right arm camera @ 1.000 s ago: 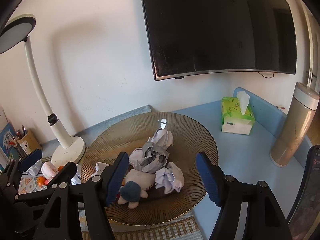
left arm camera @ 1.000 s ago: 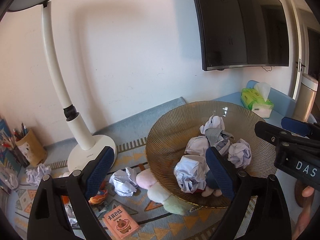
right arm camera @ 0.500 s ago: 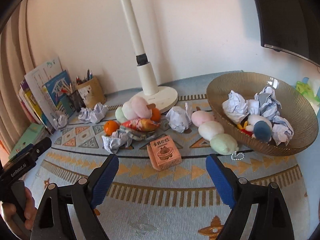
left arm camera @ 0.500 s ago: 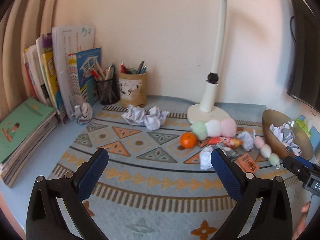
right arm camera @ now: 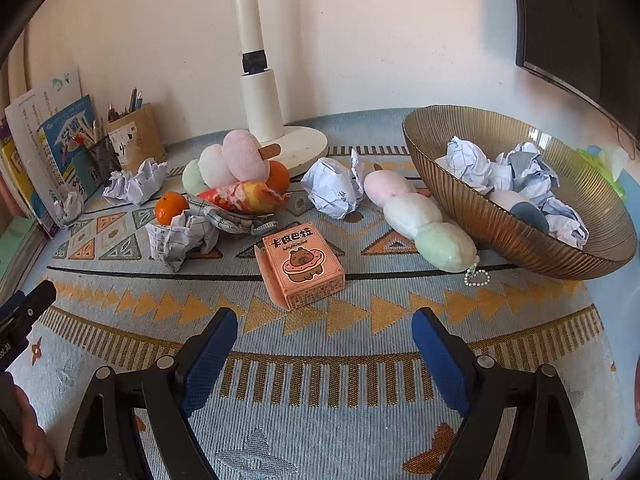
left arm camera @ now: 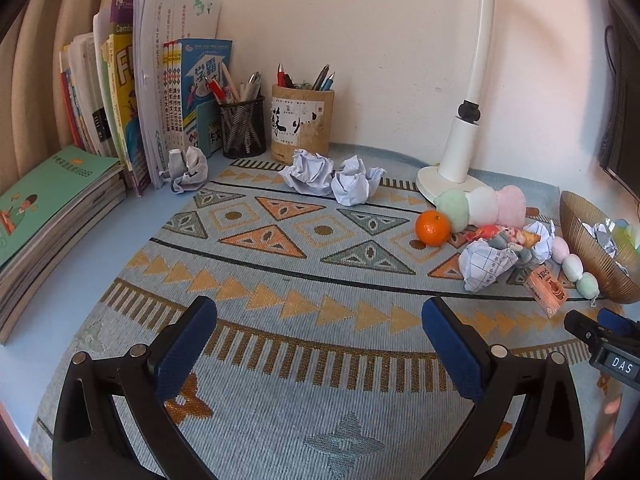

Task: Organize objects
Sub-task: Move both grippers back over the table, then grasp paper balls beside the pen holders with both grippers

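My left gripper (left arm camera: 320,320) is open and empty over the patterned mat (left arm camera: 304,352). My right gripper (right arm camera: 324,332) is open and empty, just short of a pink card box (right arm camera: 302,264). Crumpled paper balls (left arm camera: 310,170) lie near the pen cup; another paper ball (right arm camera: 330,188) lies by the lamp base. An orange (left arm camera: 432,227), plush dango skewers (right arm camera: 416,216) and a snack packet (right arm camera: 240,198) lie on the mat. A brown ribbed bowl (right arm camera: 500,224) at the right holds several paper balls and a plush toy.
A white desk lamp (right arm camera: 260,92) stands at the back. Books (left arm camera: 132,92) and two pen holders (left arm camera: 302,124) line the far left. A stack of books (left arm camera: 44,216) lies at the left edge. A dark screen (right arm camera: 576,28) hangs on the wall.
Both grippers have pulled back from over the bowl and turned left, low over the mat. They stay open and empty.
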Demonstrator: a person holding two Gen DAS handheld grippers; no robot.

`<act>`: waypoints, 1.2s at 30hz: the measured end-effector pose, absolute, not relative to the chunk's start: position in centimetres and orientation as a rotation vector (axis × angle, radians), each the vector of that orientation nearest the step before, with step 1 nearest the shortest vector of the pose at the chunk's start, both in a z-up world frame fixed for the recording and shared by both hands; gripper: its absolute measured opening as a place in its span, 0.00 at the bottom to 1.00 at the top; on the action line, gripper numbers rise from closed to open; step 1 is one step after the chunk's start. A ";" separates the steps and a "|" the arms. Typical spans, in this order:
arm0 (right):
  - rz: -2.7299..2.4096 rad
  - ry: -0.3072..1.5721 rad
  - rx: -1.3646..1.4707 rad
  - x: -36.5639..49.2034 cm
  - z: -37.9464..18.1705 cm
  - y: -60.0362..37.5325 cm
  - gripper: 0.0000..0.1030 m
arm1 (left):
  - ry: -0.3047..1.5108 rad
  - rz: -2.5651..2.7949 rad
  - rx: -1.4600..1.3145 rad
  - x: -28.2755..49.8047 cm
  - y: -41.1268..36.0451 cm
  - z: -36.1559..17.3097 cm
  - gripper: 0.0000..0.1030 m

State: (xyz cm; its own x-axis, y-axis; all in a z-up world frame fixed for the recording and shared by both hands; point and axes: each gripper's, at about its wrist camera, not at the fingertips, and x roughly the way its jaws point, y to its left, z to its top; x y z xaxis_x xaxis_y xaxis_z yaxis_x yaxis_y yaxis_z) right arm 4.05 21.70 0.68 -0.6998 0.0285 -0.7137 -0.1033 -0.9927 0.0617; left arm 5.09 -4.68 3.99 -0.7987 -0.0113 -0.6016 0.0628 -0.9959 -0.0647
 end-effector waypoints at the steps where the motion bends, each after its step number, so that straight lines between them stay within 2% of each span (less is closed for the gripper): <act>1: 2.824 0.148 -1.188 4.0 0.7 21.7 0.85 | 0.127 -2.935 0.986 5.1 -4.7 4.0 0.99; 7: 2.809 0.107 -1.184 4.1 0.7 21.3 0.86 | 0.183 -2.909 0.993 5.0 -5.5 3.8 0.99; 18: 2.807 0.153 -1.216 3.9 0.5 21.8 0.87 | 0.176 -2.895 1.021 4.8 -5.6 3.7 0.99; 23: 2.857 0.168 -1.248 2.8 3.5 20.8 0.87 | 0.274 -2.954 1.114 3.9 -9.1 5.1 0.99; 27: 3.002 0.130 -1.234 -1.0 7.8 16.8 0.87 | 0.348 -2.932 1.078 0.5 -14.6 7.7 0.99; 29: 3.066 0.152 -1.281 -3.6 8.6 14.2 0.87 | 0.324 -2.920 1.051 -1.9 -16.3 8.5 0.99; 32: 3.126 0.253 -1.407 -7.7 8.0 10.5 0.87 | 0.294 -2.874 1.043 -6.4 -18.2 8.6 0.99; 36: 3.103 0.202 -1.543 -12.8 5.4 5.9 0.87 | 0.211 -2.761 1.101 -12.5 -19.8 6.5 0.98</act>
